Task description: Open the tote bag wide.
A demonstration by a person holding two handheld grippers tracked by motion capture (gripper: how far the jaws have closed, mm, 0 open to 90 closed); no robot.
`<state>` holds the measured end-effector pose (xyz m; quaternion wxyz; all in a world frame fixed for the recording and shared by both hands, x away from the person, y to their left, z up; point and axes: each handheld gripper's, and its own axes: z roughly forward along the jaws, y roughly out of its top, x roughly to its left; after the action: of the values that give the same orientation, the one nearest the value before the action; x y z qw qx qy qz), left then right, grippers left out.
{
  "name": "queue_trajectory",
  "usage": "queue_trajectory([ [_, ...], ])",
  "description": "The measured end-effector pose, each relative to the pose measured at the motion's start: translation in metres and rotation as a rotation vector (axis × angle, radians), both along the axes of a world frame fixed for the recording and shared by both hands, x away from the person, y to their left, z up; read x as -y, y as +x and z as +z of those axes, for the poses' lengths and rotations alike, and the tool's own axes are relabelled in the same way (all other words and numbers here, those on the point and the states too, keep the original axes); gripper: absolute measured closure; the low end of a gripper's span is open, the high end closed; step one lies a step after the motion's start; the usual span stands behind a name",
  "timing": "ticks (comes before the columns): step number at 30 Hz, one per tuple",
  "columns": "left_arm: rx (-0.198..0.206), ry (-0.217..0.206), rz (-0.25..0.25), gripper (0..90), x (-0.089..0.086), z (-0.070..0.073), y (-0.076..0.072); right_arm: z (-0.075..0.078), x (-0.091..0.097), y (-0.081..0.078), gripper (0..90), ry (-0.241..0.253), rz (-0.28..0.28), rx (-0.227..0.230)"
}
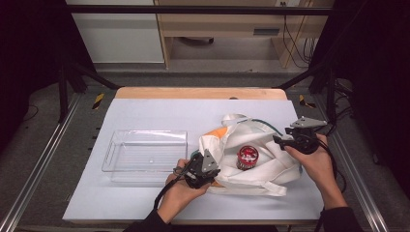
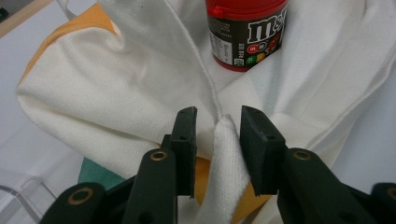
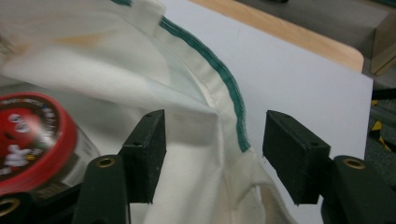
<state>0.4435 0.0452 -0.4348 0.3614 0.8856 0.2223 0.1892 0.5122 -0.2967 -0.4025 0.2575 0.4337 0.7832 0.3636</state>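
A white cloth tote bag with orange and green trim [image 1: 251, 159] is seen lying on the right half of the pale sheet-covered table [image 1: 145, 116], with a round brown candy tub with a red lid [image 1: 247, 157] resting on its fabric. The left gripper [image 1: 209, 170] is placed at the bag's left edge; in the left gripper view a raised fold of white fabric [image 2: 224, 154] is caught between its 2 jaws, touching the right pad, while a slight gap is left at the other, so the hold appears loosened. The right gripper [image 1: 279, 140] is held at the bag's right side, its jaws spread apart, with the green-trimmed hem [image 3: 229, 98] lying between them untouched. A clear plastic rectangular tray [image 1: 145, 151] is seen just left of the bag.
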Motion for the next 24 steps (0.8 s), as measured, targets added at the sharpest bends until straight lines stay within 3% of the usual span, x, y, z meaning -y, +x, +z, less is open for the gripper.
queue_trajectory([
  [4,0.004,-0.011,0.011,58.0,0.001,0.001,0.0,0.011,-0.009,-0.015,32.9,0.027,0.014,0.031],
  [10,0.01,-0.044,0.037,42.7,0.002,0.005,-0.001,0.023,-0.036,-0.029,30.8,0.079,0.103,0.054],
  [16,0.021,-0.05,0.035,32.4,0.001,0.013,-0.003,0.024,-0.072,-0.035,23.3,0.059,0.209,0.01],
  [24,0.026,-0.053,0.053,25.0,-0.006,0.022,-0.002,0.007,-0.086,-0.032,22.1,0.038,0.226,-0.038],
])
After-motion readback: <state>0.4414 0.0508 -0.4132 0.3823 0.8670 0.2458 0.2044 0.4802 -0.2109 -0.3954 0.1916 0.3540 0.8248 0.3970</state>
